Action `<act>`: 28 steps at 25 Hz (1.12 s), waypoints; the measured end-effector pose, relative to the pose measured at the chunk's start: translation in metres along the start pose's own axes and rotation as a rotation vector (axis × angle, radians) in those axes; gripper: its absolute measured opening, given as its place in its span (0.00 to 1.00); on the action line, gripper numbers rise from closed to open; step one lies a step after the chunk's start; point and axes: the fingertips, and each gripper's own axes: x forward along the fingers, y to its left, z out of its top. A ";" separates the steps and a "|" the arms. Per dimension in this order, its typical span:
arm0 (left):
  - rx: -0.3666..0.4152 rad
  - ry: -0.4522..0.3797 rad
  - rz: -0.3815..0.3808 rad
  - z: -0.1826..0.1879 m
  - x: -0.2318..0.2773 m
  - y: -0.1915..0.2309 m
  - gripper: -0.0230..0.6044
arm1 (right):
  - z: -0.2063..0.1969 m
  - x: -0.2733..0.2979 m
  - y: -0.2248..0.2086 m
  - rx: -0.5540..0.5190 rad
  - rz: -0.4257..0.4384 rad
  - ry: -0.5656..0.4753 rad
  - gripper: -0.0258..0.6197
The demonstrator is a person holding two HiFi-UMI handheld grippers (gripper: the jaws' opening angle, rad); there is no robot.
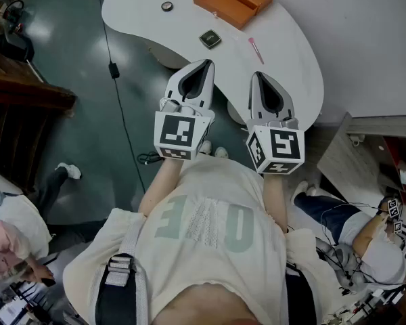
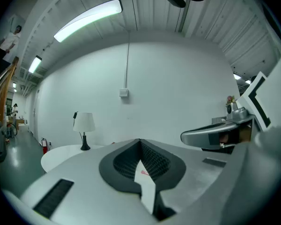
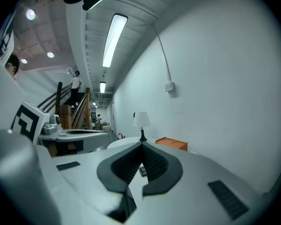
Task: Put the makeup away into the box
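The left tool (image 1: pixel 205 64) and right tool (image 1: pixel 258 76) hover clenched on nothing at the white curved worktop's (image 1: pixel 294 63) near edge, past which the small dark square compact (image 1: pixel 210 39) and thin pink stick (image 1: pixel 256 50), probably light, stiff and slick, want pinching across their sides, the open orange rectangular box (image 1: pixel 220 12) at the far edge.

Small round thing (image 1: pixel 166 6) on table (image 1: pixel 135 12), far past left gripper (image 1: pixel 207 62) fingertips: too small to tell what. Dark square thing (image 1: pixel 210 39) just past those fingertips: too small to name. Pink thing (image 2: pixel 141 172) peeks through gap between left fingers, mostly hidden. Small dark thing (image 3: pixel 143 171) peeks between right gripper (image 3: pixel 141 144) fingers, mostly hidden. Table's far edge cut off at head view top.
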 end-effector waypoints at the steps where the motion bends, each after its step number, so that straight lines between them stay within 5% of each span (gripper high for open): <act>1: 0.003 -0.002 0.000 0.000 0.000 0.001 0.05 | 0.001 0.001 0.002 -0.003 0.004 -0.002 0.04; 16: 0.015 -0.059 0.007 0.015 -0.019 0.055 0.05 | 0.017 0.022 0.037 0.003 0.052 -0.063 0.04; 28: 0.009 -0.105 -0.006 0.024 -0.004 0.097 0.05 | 0.034 0.056 0.021 0.002 0.011 -0.084 0.05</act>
